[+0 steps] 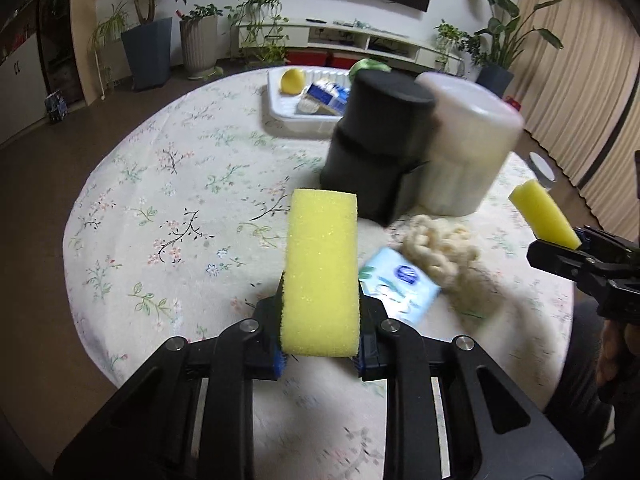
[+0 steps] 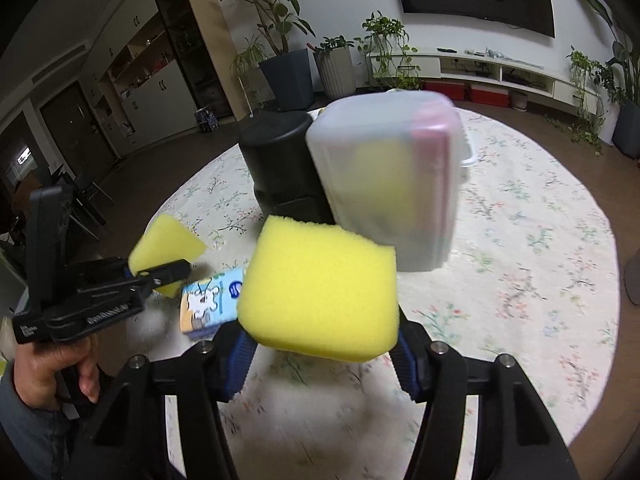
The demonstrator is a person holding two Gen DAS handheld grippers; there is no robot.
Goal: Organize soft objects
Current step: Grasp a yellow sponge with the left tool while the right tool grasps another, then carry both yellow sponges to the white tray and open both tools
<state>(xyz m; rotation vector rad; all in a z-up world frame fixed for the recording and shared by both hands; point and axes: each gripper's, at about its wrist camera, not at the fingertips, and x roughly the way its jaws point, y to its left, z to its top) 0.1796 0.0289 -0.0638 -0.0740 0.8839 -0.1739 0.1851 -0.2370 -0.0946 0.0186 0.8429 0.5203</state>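
Note:
My left gripper (image 1: 320, 332) is shut on a yellow sponge (image 1: 320, 268) held above the round table. It also shows in the right wrist view (image 2: 160, 272) with its sponge (image 2: 166, 246). My right gripper (image 2: 320, 344) is shut on a second yellow sponge (image 2: 320, 288); it shows at the right of the left wrist view (image 1: 560, 248) with that sponge (image 1: 542, 214). A blue tissue pack (image 1: 396, 288) and a cream knitted cloth (image 1: 440, 256) lie on the table. A black bin (image 1: 380, 136) and a translucent white bin (image 1: 468, 140) stand behind them.
A white tray (image 1: 280, 108) with a yellow ball (image 1: 292, 80) and blue packets sits at the far edge of the floral tablecloth (image 1: 180, 200). Potted plants, a TV shelf and curtains stand around the room.

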